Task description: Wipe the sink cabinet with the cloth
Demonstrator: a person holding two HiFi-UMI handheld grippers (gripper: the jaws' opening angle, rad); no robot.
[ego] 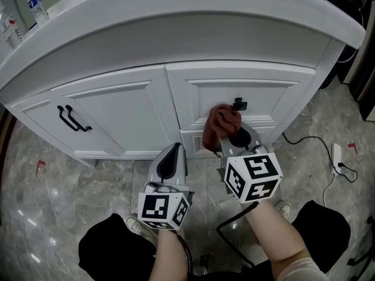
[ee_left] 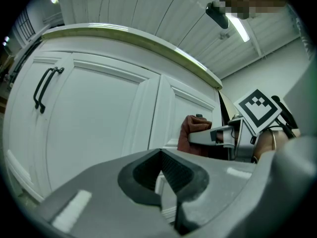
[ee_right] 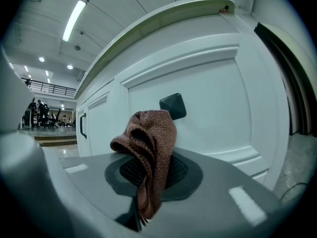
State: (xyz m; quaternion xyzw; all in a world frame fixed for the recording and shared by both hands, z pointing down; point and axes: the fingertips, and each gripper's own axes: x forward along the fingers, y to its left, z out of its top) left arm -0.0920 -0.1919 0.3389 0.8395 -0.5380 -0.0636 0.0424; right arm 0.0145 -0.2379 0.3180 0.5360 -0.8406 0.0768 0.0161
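The white sink cabinet [ego: 117, 116] stands in front of me under a curved white countertop [ego: 176, 16]. My right gripper [ego: 231, 134] is shut on a reddish-brown cloth [ego: 220, 124], which bunches up against the right door panel [ee_right: 198, 113] just below its black knob [ego: 239, 104]. In the right gripper view the cloth [ee_right: 148, 152] sticks up from between the jaws, with the knob [ee_right: 173, 106] right behind it. My left gripper [ego: 171, 157] is shut with nothing in it, a little short of the cabinet's lower rail. The left gripper view shows its closed jaws [ee_left: 161, 175] and the cloth [ee_left: 194, 133].
A black bar handle [ego: 73, 120] sits on the left door. Water bottles [ego: 36, 4] stand on the countertop at the far left. A white power strip and cable [ego: 337, 157] lie on the marble floor at the right. My shoes and knees are at the bottom.
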